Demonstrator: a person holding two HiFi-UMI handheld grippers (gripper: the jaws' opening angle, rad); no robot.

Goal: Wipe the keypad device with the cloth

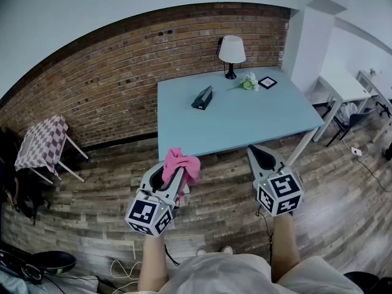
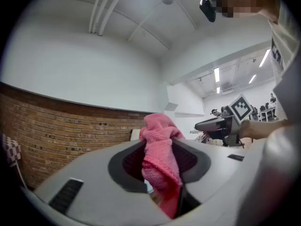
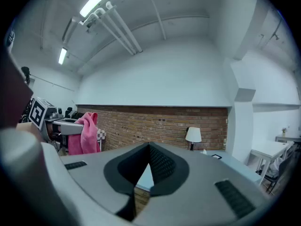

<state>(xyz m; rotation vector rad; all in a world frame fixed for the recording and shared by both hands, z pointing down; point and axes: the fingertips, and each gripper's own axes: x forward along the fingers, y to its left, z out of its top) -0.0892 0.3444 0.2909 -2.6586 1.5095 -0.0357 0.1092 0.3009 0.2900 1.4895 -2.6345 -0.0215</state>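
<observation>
Between left gripper (image 2: pixel 160 144) fingers (image 2: pixel 126 163), pink cloth (image 2: pixel 158 127)

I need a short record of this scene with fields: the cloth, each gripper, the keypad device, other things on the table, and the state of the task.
cloth: pink cloth, clamped in the left gripper, bunched up above its jaws
right gripper: right gripper, jaws together, nothing between them
keypad device: dark keypad device, on the light blue table, toward its far left part
other things on table: lamp, white and green bunch, small dark square frame
task state: wiping not yet begun; cloth apart from the device
</observation>
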